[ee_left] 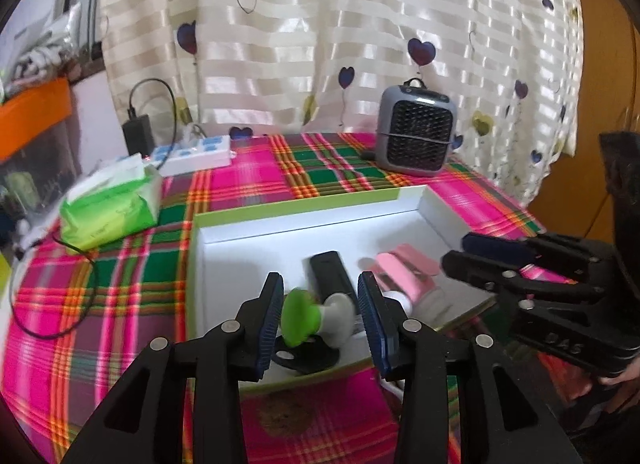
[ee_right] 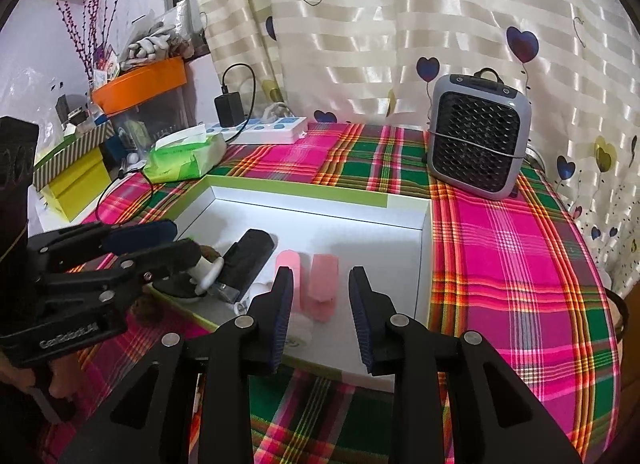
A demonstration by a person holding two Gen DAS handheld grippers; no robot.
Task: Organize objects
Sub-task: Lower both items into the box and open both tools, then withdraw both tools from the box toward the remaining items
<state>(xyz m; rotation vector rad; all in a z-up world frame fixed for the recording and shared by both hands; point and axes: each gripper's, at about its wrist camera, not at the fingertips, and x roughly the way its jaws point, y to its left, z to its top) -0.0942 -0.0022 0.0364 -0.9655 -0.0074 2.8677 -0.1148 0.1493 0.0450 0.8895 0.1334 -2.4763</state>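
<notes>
Two black claws are held over a shallow white cardboard box with a lime-green rim (ee_left: 296,202) on the plaid-clothed counter (ee_right: 512,248). The left claw (ee_left: 320,314) is spread wide, a blurred green-and-white knobbed object (ee_left: 316,314) seen loose between its pads at the box's 6 o'clock edge. The right claw (ee_right: 320,314) is parted, nothing gripped, above the pink folded item (ee_right: 322,284). A black rectangular device (ee_left: 332,274) is seen at centre.

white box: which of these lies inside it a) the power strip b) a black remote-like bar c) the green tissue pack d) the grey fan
b, the black bar lies on the floor of the white box beside a pink item; the other three sit outside it on the plaid cloth.
</notes>
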